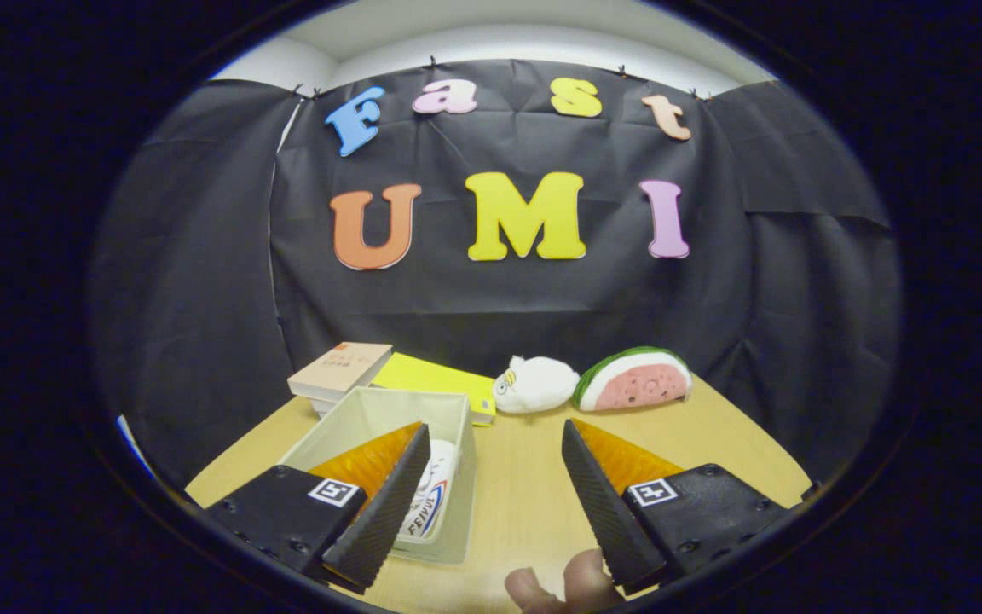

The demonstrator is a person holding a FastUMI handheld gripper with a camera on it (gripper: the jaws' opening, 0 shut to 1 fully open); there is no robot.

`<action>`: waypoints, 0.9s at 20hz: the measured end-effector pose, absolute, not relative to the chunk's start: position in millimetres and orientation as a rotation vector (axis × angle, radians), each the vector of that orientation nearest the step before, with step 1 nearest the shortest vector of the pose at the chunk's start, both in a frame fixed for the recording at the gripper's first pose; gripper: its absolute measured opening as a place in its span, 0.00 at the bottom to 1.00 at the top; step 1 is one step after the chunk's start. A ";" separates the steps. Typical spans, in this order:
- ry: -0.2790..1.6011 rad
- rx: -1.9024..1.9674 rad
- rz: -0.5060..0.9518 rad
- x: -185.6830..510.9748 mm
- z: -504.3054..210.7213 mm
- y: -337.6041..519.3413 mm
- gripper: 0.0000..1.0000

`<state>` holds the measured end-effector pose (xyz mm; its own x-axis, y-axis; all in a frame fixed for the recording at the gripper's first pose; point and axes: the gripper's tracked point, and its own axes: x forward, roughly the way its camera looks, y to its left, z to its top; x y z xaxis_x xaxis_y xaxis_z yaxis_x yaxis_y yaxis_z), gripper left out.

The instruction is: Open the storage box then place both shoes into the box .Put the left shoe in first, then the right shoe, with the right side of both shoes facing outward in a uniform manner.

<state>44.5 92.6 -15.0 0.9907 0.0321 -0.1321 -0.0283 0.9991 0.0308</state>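
Holding one white shoe (433, 499), open storage box (372, 409) sits behind left finger; tongs (495, 443) spread, empty

Pretty even, soft light coming from above, the pale ceiling strip over the cloth wall is the brightest bit. The desk (525, 477) is well lit with barely any shadows, just a soft dark patch inside the storage box (389, 443). Heavy fisheye bend, straight lines curve hard toward the rim and it all fades darker there. Center is sharp enough, the plush toys look a touch soft. The claw (495, 486), its 2 fingers spread apart and holding nothing, sits close and stays fairly crisp, no glare on it.
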 end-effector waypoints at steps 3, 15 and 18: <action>0.050 0.006 0.011 20.4 -1.9 76.9 0.99; -0.049 0.018 -0.035 -51.0 0.7 28.4 0.99; -0.056 0.005 -0.066 -57.1 -3.3 12.5 0.99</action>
<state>-57.1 12.5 -3.3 0.9963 -0.0656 0.0559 0.0653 0.9978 0.0067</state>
